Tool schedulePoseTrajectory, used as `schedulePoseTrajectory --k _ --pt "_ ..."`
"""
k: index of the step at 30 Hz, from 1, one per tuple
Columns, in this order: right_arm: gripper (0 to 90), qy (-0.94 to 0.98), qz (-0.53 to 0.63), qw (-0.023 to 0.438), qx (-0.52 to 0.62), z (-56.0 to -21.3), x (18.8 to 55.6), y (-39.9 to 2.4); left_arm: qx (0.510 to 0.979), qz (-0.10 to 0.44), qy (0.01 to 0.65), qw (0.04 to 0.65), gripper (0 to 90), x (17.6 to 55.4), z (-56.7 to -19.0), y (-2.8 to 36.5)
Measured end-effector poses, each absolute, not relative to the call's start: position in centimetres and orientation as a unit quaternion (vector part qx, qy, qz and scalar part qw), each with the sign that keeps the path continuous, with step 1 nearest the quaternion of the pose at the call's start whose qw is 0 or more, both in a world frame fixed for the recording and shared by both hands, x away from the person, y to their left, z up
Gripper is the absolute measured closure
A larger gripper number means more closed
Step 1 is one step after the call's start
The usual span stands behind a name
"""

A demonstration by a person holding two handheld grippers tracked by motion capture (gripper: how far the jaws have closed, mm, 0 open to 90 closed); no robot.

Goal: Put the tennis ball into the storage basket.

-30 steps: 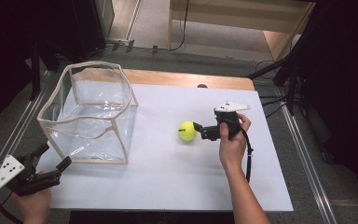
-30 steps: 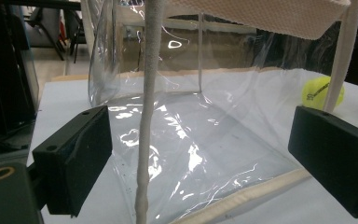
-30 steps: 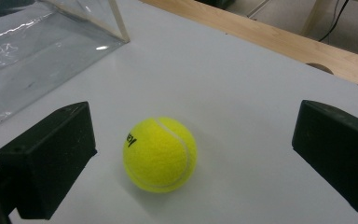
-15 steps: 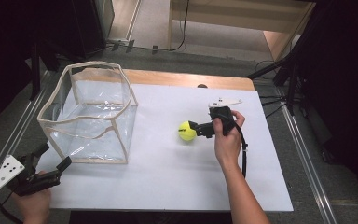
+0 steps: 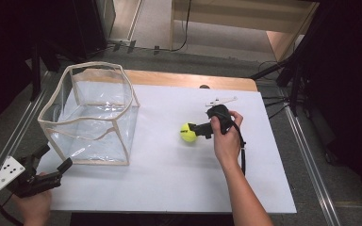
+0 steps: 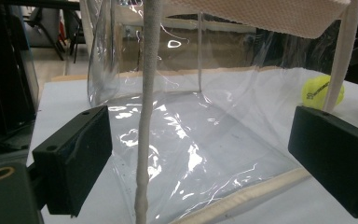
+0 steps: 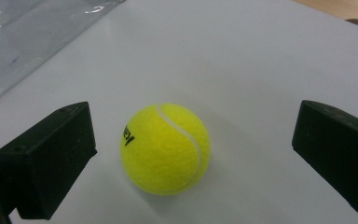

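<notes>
Bracketing tennis ball (image 7: 165,148) | right tool (image 7: 191,158) apart | black print unreadable

The fuzzy yellow-green tennis ball (image 7: 165,148) carries black printed lettering on its left side in the right gripper view, cut off by the curve and unreadable; the left gripper view shows the same print, too small to read.

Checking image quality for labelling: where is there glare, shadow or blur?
Left gripper view: bright glare streaks on the clear bag, near jaws soft. Right gripper view: tennis ball sharp, faint shadow beneath. High view: white table evenly lit, surroundings dark.
</notes>
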State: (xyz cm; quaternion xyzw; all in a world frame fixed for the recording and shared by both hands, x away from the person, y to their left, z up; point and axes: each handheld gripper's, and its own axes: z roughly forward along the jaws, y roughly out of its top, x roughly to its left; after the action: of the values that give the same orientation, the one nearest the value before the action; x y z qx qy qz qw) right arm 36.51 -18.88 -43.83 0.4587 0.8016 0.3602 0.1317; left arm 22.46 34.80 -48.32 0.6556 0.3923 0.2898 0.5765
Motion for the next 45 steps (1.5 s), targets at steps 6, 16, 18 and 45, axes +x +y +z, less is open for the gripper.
schedulePoseTrajectory --k 6,16,18,45 --pt "0.0 0.814 0.347 0.108 0.453 -44.4 36.9 -18.3 0.656 0.29 0.392 0.576 6.5 22.5 -48.3 34.8" --pt "0.0 0.83 0.334 0.075 0.441 -45.1 37.5 -17.7 0.656 0.29 0.393 0.576 6.5 22.5 -48.3 34.8" --pt "0.0 0.834 0.329 0.065 0.438 -45.3 37.6 -17.6 0.656 0.29 0.392 0.576 6.5 22.5 -48.3 34.9" --pt "0.0 0.858 0.286 0.031 0.426 -47.4 38.6 -16.1 0.657 0.29 0.391 0.576 6.5 22.5 -48.3 34.9"
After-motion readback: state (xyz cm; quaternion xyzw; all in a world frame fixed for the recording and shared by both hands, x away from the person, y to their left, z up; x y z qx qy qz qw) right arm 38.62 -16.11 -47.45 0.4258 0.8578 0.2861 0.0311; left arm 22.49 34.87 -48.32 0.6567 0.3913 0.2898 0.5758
